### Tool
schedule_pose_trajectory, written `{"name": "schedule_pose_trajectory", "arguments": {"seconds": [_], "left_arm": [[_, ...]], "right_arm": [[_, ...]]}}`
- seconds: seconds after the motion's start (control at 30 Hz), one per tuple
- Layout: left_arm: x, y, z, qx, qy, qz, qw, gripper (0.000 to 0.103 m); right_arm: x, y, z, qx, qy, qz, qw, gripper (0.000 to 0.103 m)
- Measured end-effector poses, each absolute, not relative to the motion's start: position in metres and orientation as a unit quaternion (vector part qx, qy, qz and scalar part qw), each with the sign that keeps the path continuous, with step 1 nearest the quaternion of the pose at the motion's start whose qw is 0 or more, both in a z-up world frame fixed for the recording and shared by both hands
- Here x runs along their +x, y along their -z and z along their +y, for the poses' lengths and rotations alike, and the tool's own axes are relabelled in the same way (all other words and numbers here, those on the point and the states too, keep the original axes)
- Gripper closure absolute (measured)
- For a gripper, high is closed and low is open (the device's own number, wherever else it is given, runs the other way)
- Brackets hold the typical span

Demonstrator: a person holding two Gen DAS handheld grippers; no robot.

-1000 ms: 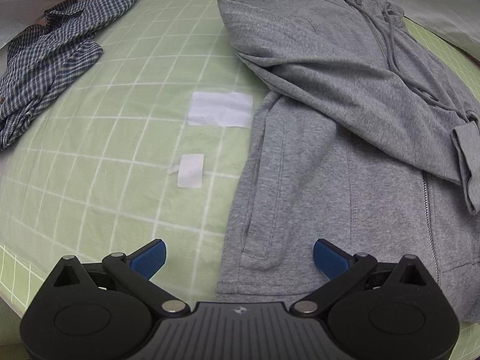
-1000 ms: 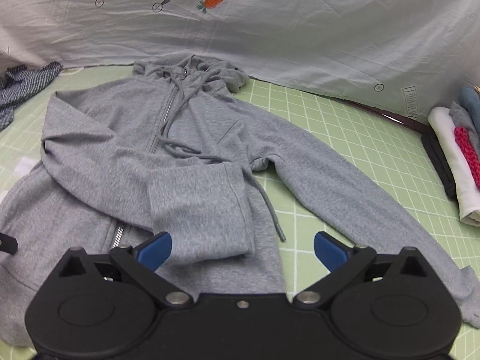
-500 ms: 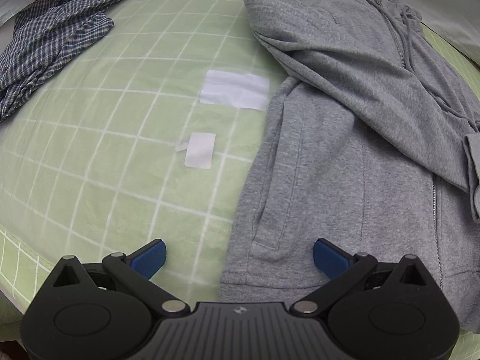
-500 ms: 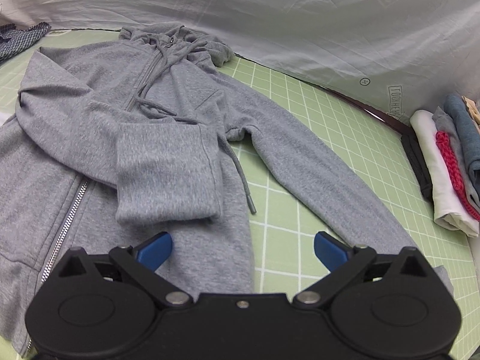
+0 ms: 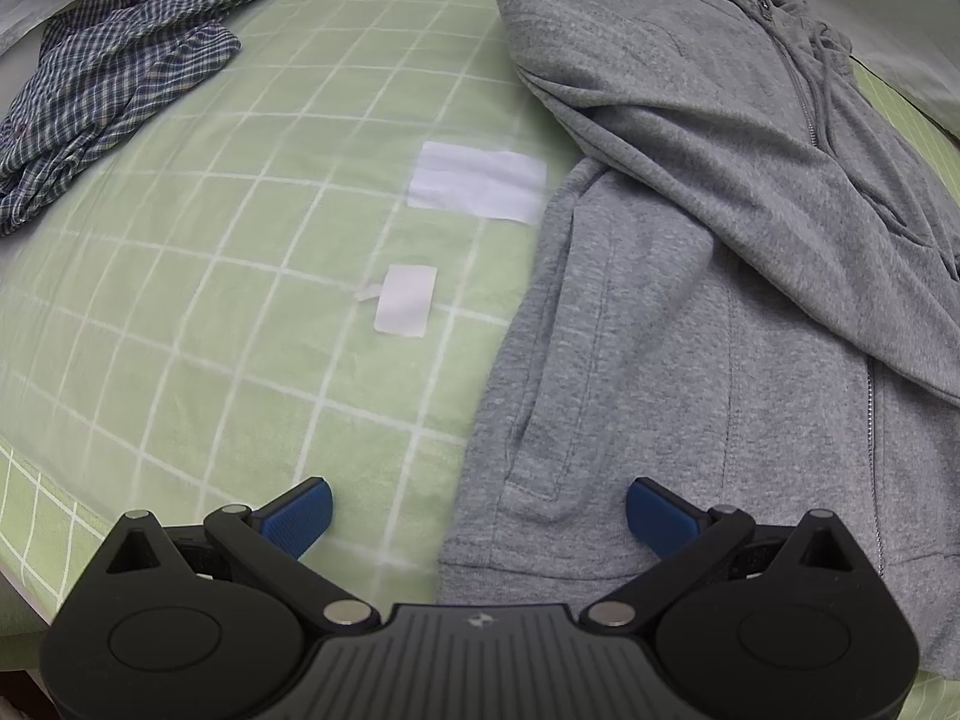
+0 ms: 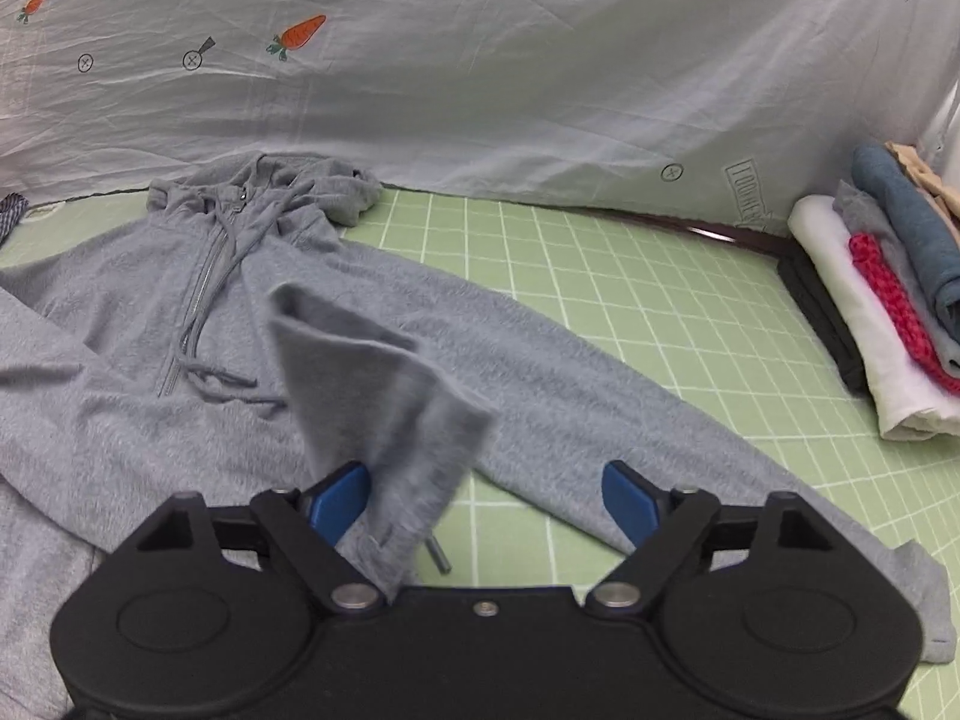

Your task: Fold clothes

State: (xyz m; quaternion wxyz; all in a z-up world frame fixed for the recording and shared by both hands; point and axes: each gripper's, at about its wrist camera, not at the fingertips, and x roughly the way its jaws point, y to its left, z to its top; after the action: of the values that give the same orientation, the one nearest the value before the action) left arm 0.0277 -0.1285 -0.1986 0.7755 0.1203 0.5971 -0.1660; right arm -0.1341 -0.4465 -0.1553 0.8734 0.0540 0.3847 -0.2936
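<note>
Left gripper [image 5: 479,516] wide open, blue pads apart, nothing pinched, hanging over the near left hem of the grey zip hoodie [image 5: 690,312]. Hoodie laid flat on the green grid mat [image 5: 198,276], one sleeve folded across the chest. Two white paper scraps [image 5: 477,182] just left of it on the mat, crumpled blue plaid shirt [image 5: 114,72] far left.

Right gripper [image 6: 483,495] also spread open, but with a sleeve cuff [image 6: 384,396] draped up against the left pad; can't tell if actually caught. Other sleeve [image 6: 600,396] stretched out to the right. Stack of folded clothes [image 6: 888,312] far right, white carrot-print sheet [image 6: 480,72] behind.
</note>
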Motion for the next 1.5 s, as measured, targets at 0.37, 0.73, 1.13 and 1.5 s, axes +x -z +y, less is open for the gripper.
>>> {"name": "schedule_pose_trajectory", "arguments": {"seconds": [0.37,0.73,1.13,1.5], "left_arm": [[0.03,0.196,-0.131,0.114,0.152,0.603,0.775,0.0],[0.06,0.186,-0.194,0.207,0.156,0.52,0.814,0.0],[0.085,0.199,-0.21,0.145,0.14,0.494,0.846,0.0],[0.093,0.181,-0.199,0.082,0.162,0.548,0.817,0.0]], "right_arm": [[-0.125,0.144,-0.472,0.122,0.246,0.365,0.889,0.094],[-0.115,0.058,-0.522,0.131,0.233,0.236,0.934,0.096],[-0.138,0.024,-0.66,0.149,0.408,0.146,0.889,0.096],[-0.168,0.128,-0.706,0.218,0.471,0.285,0.806,0.083]]}}
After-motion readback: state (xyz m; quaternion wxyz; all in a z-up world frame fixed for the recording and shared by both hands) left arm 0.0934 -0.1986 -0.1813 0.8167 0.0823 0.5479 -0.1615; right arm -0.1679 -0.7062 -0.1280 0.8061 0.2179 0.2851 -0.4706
